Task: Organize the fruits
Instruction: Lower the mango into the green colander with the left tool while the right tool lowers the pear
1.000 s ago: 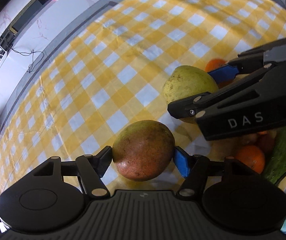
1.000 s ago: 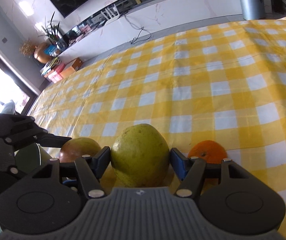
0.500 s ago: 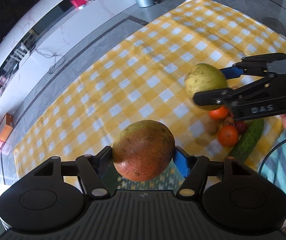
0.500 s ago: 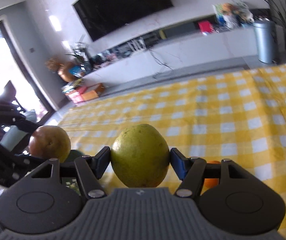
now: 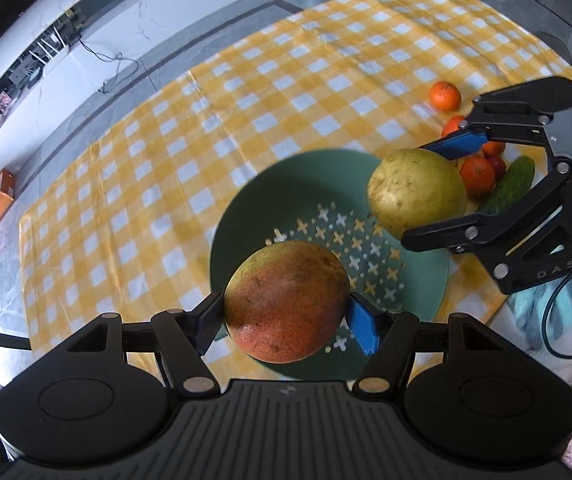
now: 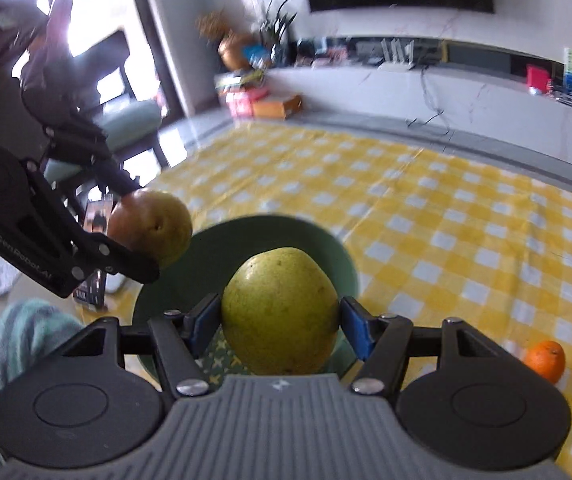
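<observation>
Right wrist view, left hand-held gripper (image 6: 142,236) clamps reddish mango (image 6: 152,227), half hidden, right hand-held gripper (image 6: 280,314) clamps green mango (image 6: 280,312), bowl (image 6: 246,236) partly covered.

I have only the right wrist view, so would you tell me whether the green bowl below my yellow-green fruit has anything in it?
Observer: No. In the left wrist view, the green bowl beneath your yellow-green fruit holds nothing, and its perforated floor is bare.
Operator: Thank you. What lies on the cloth besides the single orange I see?
Observer: A cucumber lies beside a cluster of oranges, to the right of the bowl.
Operator: Is the left tool gripping its reddish fruit on both sides?
Observer: Yes. The left tool has a pad pressed on each side of the reddish fruit.
</observation>
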`<state>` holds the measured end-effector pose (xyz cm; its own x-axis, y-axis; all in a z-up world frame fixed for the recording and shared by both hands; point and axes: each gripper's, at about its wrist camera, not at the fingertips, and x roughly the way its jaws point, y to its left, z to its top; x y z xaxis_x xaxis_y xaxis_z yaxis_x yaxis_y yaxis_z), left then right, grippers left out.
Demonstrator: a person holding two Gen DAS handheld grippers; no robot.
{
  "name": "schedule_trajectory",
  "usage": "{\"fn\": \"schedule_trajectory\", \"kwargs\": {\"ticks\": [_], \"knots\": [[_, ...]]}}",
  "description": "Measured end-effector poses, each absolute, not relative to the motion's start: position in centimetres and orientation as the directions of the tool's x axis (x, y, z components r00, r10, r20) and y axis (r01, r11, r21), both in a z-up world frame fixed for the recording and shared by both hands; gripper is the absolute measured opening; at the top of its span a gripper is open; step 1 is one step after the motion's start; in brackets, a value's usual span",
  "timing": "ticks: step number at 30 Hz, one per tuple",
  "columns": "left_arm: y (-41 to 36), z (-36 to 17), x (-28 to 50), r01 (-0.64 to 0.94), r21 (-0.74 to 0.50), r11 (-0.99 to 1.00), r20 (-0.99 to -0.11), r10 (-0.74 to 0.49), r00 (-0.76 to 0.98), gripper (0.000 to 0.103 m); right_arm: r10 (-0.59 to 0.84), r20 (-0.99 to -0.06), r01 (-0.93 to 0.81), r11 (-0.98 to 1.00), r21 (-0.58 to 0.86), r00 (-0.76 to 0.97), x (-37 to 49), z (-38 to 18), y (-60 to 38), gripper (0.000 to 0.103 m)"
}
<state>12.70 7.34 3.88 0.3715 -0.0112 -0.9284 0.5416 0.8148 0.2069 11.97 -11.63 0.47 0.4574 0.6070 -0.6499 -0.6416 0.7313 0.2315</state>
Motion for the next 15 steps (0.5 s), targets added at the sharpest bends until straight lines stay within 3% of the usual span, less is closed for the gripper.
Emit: {"fn": "schedule_trajectory", "kwargs": {"ticks": [7,15], "knots": [[7.5,0.4,13.0,0.618,0.158,0.770,-0.948,-0.058,0.314,0.076,0.510,-0.798,-0.758,0.643,0.105,0.322,13.6,-1.6,-7.1,0.062],[7.4,-3.1,14.6,0.648,0.123,0.752,-0.970,-0.048,0.240,0.076,0.425,-0.870,-0.820,0.571,0.042,0.251,15.7,-3.4,-5.1,0.062]]}}
